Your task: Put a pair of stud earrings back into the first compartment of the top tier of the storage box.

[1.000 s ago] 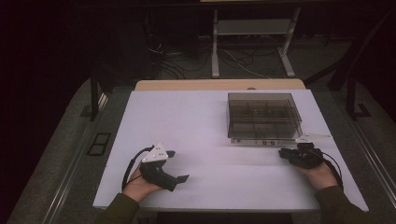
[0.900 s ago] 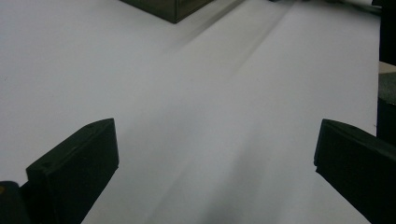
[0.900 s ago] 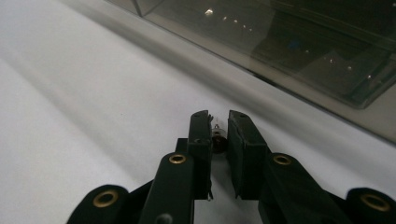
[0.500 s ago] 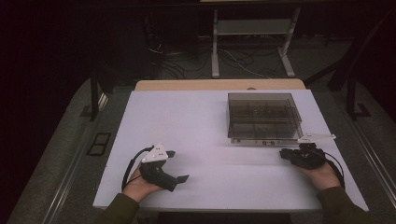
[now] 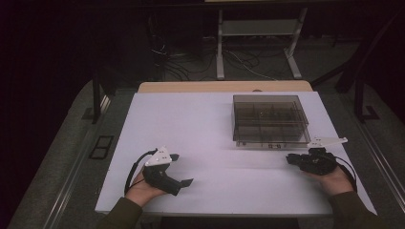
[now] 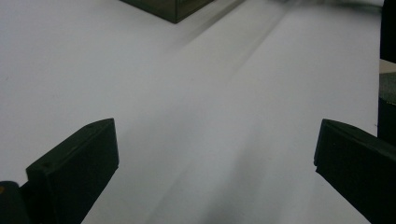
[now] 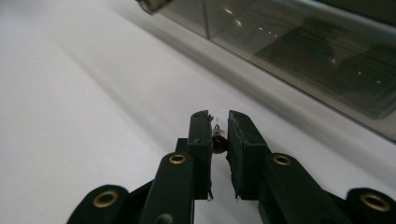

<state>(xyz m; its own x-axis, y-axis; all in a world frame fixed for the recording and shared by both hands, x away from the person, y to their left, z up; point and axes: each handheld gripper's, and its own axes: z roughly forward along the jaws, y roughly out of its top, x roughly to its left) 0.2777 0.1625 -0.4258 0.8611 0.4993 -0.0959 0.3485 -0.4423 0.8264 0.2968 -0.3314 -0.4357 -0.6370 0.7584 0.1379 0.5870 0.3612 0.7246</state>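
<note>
Right gripper (image 7: 218, 122) shifted slightly, clamped on a small part (image 7: 218, 135); left gripper (image 6: 215, 154) open.

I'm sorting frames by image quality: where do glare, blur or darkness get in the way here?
High view: the room beyond the table is very dark. Left gripper view: the box corner and far table are soft, with the jaws wide apart. Right gripper view: highlights glint on the smoky box wall, and the small part pinched in the right gripper is hard to identify.
</note>
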